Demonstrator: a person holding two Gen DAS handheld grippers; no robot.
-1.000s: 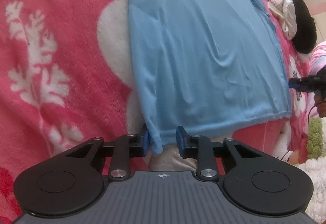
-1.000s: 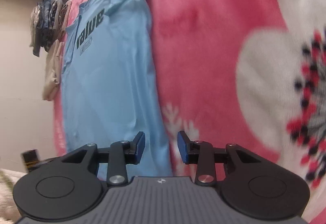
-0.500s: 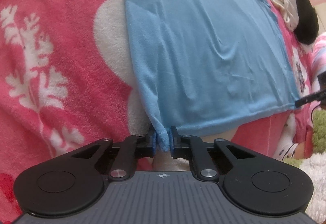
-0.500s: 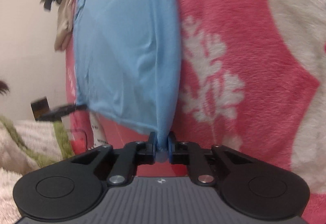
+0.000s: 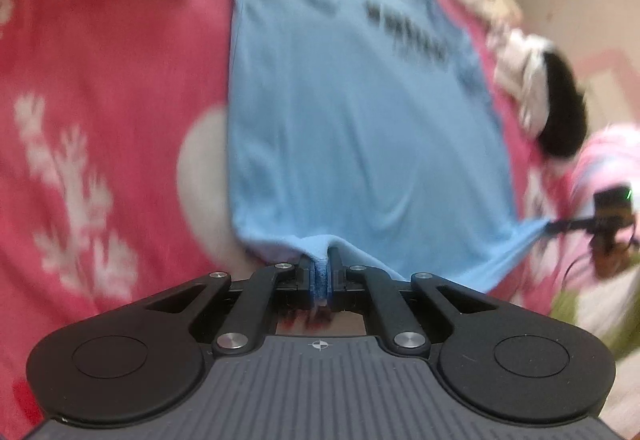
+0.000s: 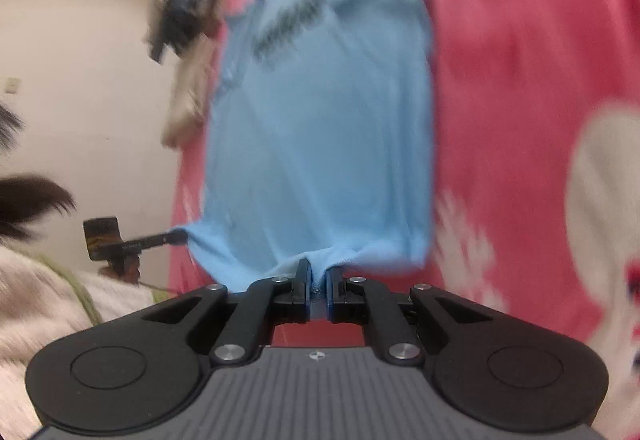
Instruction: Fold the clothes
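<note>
Pinching the light-blue T-shirt (image 5: 360,144) at its hem corners, my left gripper (image 5: 319,272) and right gripper (image 6: 318,276) both clamp fabric; it lies on the pink floral blanket (image 5: 100,88).

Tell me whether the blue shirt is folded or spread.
Spread: the blue shirt lies flat, print showing; left gripper and right gripper pinch its hem.
</note>
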